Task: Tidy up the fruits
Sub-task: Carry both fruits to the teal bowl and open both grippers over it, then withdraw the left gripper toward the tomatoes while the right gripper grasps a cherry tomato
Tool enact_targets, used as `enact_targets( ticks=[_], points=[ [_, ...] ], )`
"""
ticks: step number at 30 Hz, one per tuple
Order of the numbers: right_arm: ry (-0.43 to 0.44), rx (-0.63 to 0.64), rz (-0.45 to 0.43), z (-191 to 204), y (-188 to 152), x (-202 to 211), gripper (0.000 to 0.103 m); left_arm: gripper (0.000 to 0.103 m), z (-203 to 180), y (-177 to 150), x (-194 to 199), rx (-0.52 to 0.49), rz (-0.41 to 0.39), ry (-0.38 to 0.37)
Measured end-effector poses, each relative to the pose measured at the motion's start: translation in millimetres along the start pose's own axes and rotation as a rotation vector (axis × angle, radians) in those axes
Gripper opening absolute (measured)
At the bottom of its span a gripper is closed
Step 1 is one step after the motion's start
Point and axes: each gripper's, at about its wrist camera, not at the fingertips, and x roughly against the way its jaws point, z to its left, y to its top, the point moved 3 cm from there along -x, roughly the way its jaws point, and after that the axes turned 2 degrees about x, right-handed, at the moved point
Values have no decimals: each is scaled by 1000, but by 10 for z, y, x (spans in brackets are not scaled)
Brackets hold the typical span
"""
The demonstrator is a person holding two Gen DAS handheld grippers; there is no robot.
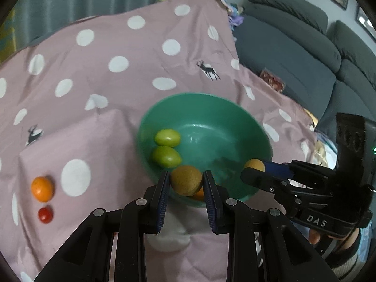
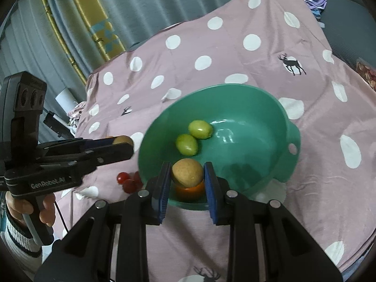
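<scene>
Left hand-held gripper (image 1: 186, 183) and right hand-held gripper (image 2: 187, 176), each clamped on something, side by side.

Both wrist views look down closely, sharing the green bowl (image 1: 235, 117).

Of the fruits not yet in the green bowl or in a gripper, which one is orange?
The round orange fruit lying on the pink polka-dot cloth, left of the green plastic bowl; the small cherry tomato beside it is red.
</scene>
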Motion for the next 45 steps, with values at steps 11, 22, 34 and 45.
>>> enact_targets(
  ticks=[11,22,34,45],
  points=[
    [-20,-31,2,-163,-14,-42,32,29,0,24,-179,12,35,18],
    [8,-76,-30,-139,-32,152,52,61,737,-329,312,235,-6,93],
    [97,30,12,391,-108,118,54,61,1332,-1191,669,437,46,184],
    [149,141,116,883,-332,-115,54,61,1541,-1588,933,529,22,174]
  ],
)
